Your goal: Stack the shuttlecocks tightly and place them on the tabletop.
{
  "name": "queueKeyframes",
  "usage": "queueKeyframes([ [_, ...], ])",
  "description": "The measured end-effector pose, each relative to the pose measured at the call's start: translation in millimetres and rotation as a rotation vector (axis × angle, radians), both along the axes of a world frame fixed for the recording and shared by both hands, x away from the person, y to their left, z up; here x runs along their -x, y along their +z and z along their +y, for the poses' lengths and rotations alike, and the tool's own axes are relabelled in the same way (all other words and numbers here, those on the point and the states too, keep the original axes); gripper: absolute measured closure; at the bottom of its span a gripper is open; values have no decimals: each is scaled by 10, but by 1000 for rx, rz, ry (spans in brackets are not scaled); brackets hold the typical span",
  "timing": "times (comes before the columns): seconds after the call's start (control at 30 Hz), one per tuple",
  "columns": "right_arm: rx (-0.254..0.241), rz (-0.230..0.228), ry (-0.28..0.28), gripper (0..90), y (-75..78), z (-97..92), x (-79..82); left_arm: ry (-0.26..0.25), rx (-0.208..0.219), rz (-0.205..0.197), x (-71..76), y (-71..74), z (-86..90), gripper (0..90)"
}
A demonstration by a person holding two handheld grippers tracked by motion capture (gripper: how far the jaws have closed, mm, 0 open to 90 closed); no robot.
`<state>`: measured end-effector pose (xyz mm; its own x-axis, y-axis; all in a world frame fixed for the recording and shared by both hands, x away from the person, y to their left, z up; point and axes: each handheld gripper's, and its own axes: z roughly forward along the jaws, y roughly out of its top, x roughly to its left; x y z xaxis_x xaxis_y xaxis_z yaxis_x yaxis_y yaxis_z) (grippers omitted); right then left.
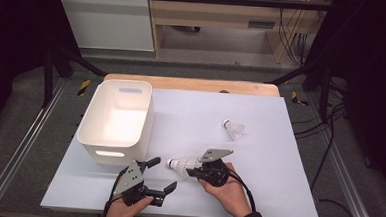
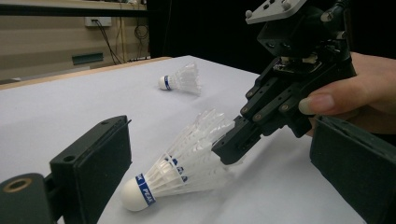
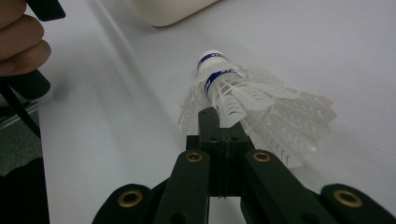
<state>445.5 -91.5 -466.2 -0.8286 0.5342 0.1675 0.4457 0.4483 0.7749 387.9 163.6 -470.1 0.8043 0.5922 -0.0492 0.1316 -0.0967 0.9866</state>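
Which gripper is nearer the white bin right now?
Left. The left gripper sits just off the white bin's near right corner; the right gripper, clamped on a shuttlecock, is farther to the bin's right.

Layout on the counter (image 1: 190,113), placed from the right hand-held gripper (image 1: 194,169)

Nearer shuttlecock (image 1: 180,164) lies just left of that hand-held gripper, feather end between its jaws. Second shuttlecock (image 1: 235,129) lies beyond it to the right, well apart. Bin (image 1: 114,120) stands far left and beyond. Left hand-held gripper (image 1: 161,175) sits left, slightly nearer the person.
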Motion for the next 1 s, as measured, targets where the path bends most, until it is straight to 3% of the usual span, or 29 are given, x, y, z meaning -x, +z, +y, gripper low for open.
queueKeyframes([
  [0.53,11,2,11,855,-30,54,7,-7,-2,1,5,-2,-15,52],
  [1.0,41,-4,21,655,1,64,60,-9,-4,3,4,-5,-22,52],
])
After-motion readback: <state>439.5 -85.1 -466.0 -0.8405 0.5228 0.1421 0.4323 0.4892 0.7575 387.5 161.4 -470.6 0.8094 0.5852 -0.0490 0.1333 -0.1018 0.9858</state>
